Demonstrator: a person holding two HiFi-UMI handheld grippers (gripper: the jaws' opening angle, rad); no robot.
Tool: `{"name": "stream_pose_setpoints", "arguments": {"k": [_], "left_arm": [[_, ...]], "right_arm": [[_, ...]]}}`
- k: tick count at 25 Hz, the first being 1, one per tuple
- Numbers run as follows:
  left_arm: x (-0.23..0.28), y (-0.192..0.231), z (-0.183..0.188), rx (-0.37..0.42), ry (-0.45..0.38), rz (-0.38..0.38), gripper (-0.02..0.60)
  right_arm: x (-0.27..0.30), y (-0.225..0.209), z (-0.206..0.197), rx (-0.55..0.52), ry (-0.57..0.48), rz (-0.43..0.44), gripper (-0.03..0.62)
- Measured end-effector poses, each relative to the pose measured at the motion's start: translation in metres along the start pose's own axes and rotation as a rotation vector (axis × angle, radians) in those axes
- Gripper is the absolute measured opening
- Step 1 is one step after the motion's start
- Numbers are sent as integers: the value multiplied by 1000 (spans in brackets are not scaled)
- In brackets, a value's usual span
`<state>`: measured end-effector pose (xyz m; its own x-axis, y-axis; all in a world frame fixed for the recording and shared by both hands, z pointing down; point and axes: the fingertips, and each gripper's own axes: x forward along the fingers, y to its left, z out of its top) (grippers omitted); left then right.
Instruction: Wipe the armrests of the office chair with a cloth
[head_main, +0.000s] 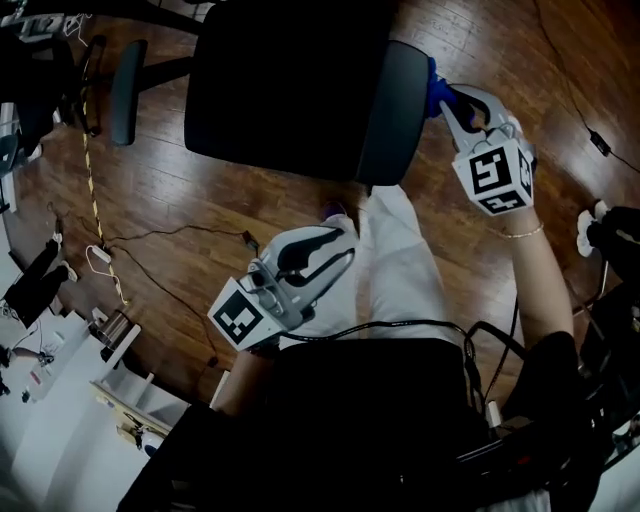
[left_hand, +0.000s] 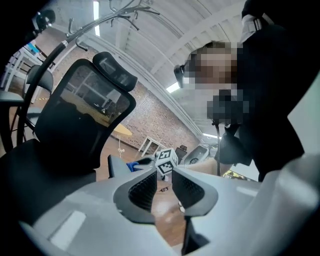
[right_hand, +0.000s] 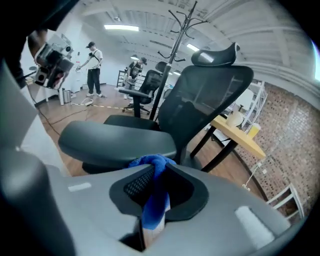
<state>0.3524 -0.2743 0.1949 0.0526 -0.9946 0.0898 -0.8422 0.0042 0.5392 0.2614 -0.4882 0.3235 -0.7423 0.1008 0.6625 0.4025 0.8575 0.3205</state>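
Beside the armrest (head_main: 396, 112), right hand-held gripper (head_main: 450, 104) pinching blue cloth (head_main: 433, 93), left hand-held gripper (head_main: 340, 246) open, empty, cable (head_main: 175, 232) across floor (head_main: 180, 185)

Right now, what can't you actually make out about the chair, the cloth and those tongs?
- Blue cloth: right gripper view, mostly pinched between the right tongs, so its full size is hidden.
- Cloth and armrest: same view, the tongs cover where they would meet; contact unclear.
- Chair base: head view, hidden under the seat.
- Things on the yellow table: right gripper view, too small.
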Motion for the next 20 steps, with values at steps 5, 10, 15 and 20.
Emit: {"name": "stream_pose_setpoints", "arguments": {"k": [5,10,15,20], "left_arm": [[-3,-36,-33,96,152,-188,135],[6,-40,-58,152,101,-209,135],[53,-12,-153,135,89,-260,135],[120,22,-252,181,25,-331,130]], "right_arm": [[-48,-13,52,200,-265,-144,52],[-44,23,60,157,-386,-68,52],[-54,35,49,336,-760,-6,52],[-34,25,-36,287,-815,-16,52]]}}
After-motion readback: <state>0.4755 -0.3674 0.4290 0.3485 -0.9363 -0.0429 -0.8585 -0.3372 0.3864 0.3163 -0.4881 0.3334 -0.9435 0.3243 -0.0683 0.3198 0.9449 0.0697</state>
